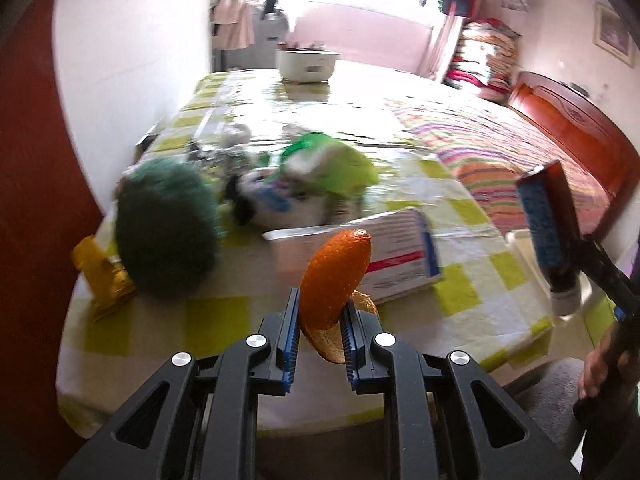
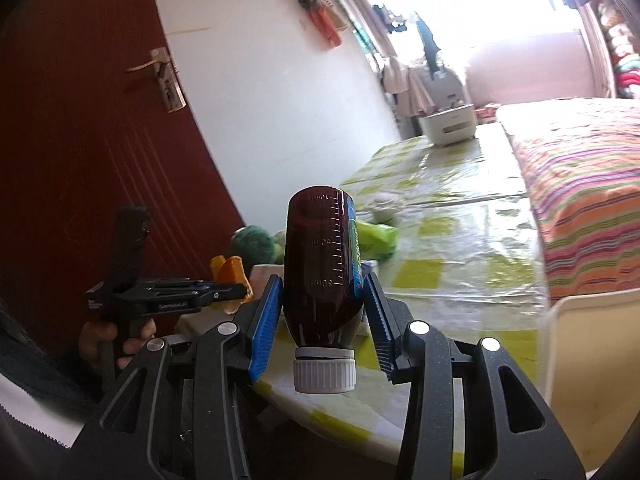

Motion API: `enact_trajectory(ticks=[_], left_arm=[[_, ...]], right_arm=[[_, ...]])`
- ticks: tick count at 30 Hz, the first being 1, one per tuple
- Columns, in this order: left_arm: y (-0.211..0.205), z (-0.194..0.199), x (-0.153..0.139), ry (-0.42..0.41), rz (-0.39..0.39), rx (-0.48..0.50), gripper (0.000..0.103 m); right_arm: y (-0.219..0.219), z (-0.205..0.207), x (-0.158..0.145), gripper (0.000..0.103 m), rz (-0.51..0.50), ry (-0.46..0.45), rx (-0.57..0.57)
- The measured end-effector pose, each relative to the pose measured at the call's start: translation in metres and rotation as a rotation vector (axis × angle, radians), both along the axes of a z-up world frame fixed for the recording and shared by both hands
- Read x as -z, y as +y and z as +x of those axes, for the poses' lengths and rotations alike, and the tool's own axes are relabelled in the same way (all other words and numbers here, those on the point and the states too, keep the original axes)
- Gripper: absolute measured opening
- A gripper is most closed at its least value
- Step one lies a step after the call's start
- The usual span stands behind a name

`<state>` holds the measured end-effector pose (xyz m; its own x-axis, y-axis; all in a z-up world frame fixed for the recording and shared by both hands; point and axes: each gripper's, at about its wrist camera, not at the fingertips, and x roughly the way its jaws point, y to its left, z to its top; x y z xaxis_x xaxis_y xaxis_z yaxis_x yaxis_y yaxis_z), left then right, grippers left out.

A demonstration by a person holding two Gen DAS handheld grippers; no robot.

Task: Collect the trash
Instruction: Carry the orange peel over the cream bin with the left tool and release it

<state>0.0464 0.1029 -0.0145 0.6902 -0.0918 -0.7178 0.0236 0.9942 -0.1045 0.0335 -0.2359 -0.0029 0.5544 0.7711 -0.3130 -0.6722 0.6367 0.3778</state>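
My left gripper (image 1: 320, 312) is shut on a curved piece of orange peel (image 1: 334, 276) and holds it above the near edge of the checked table (image 1: 224, 320). My right gripper (image 2: 324, 292) is shut on a brown medicine bottle (image 2: 320, 264) with a white cap, held cap-down; the bottle also shows in the left wrist view (image 1: 548, 232) at the right. The left gripper and its peel (image 2: 232, 272) show at the left of the right wrist view. On the table lie a green fuzzy ball (image 1: 168, 232), a yellow wrapper (image 1: 104, 276), a green packet (image 1: 332, 164) and a white box (image 1: 400, 256).
A white rice cooker (image 1: 306, 64) stands at the table's far end. A bed with a striped cover (image 1: 500, 148) runs along the right. A red door (image 2: 80, 140) is at the left. A white bin rim (image 2: 592, 320) sits at the right.
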Motion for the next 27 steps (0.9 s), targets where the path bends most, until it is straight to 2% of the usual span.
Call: enact_trajectory(ticks=[7, 13, 20, 27], left_arm=[[-0.046, 0.006, -0.007, -0.015, 0.007, 0.119, 0.018], [-0.082, 0.008, -0.016, -0.038, 0.014, 0.21, 0.019], [-0.119, 0.019, -0.021, -0.044, 0.024, 0.295, 0.019], [-0.159, 0.03, -0.029, -0.067, 0.039, 0.39, 0.019]], right_arm=[[-0.045, -0.005, -0.002, 0.041, 0.019, -0.003, 0.124], [-0.084, -0.006, -0.005, 0.041, -0.017, -0.021, 0.277], [-0.125, 0.002, 0.008, 0.041, -0.025, 0.025, 0.425], [-0.145, 0.014, 0.019, 0.041, -0.056, 0.05, 0.514]])
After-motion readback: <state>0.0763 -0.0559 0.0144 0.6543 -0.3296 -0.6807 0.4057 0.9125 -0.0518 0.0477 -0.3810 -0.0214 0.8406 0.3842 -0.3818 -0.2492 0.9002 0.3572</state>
